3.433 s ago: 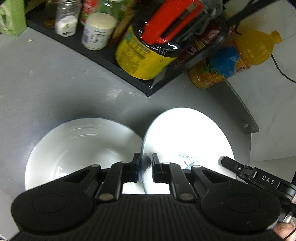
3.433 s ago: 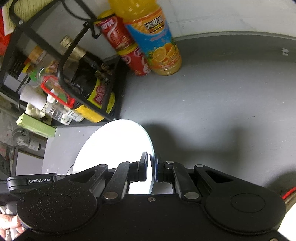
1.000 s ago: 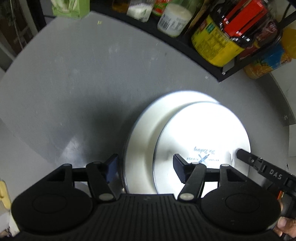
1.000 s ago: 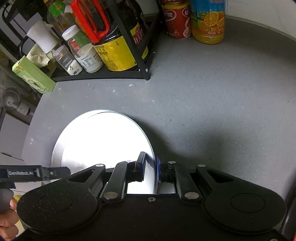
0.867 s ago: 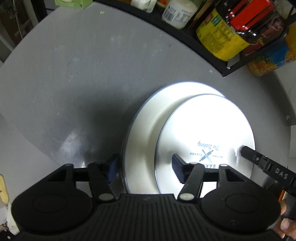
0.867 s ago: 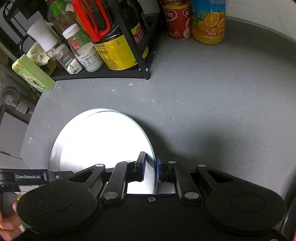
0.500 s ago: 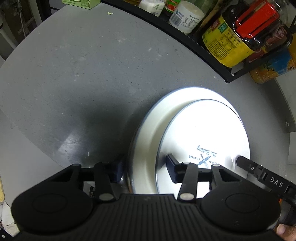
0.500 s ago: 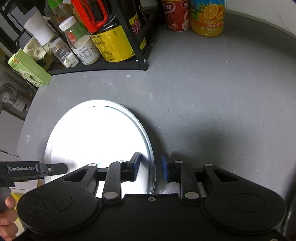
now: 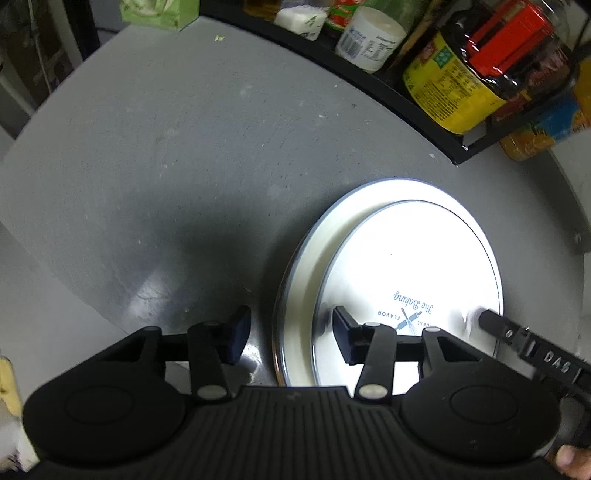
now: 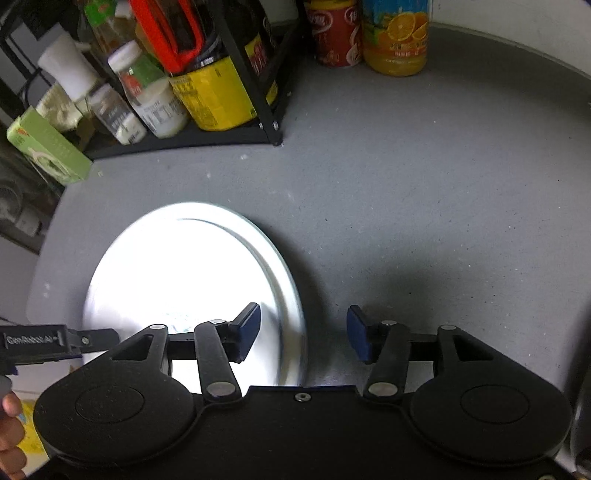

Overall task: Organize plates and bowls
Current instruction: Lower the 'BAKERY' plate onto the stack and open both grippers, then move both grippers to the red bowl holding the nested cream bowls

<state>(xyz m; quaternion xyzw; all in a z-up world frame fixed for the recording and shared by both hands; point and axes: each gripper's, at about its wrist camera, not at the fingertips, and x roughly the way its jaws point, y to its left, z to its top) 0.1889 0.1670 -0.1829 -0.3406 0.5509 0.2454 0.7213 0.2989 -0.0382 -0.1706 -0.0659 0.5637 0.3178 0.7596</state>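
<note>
A white plate (image 9: 406, 266) with a blue printed logo lies on a wider white bowl (image 9: 303, 258) on the grey table. My left gripper (image 9: 290, 339) straddles the bowl's near-left rim; its jaws are opening slightly and the pads stand clear of the rim. In the right wrist view the plate (image 10: 184, 266) glares white. My right gripper (image 10: 303, 332) is opening, with the stack's right rim in the gap and neither pad touching it. One right finger (image 9: 491, 321) reaches over the plate's right edge.
A black wire rack (image 10: 273, 129) at the back holds a yellow-labelled bottle (image 9: 454, 85) and several jars. An orange juice bottle (image 10: 395, 37) and a red can (image 10: 332, 33) stand beside it, a green box (image 10: 48, 147) at the left. The table's edge curves close on the left (image 9: 55, 258).
My right gripper's jaws have spread apart and let go of the plate's rim. The plate now rests on the bowl. My left gripper's jaws stayed apart around the bowl's rim.
</note>
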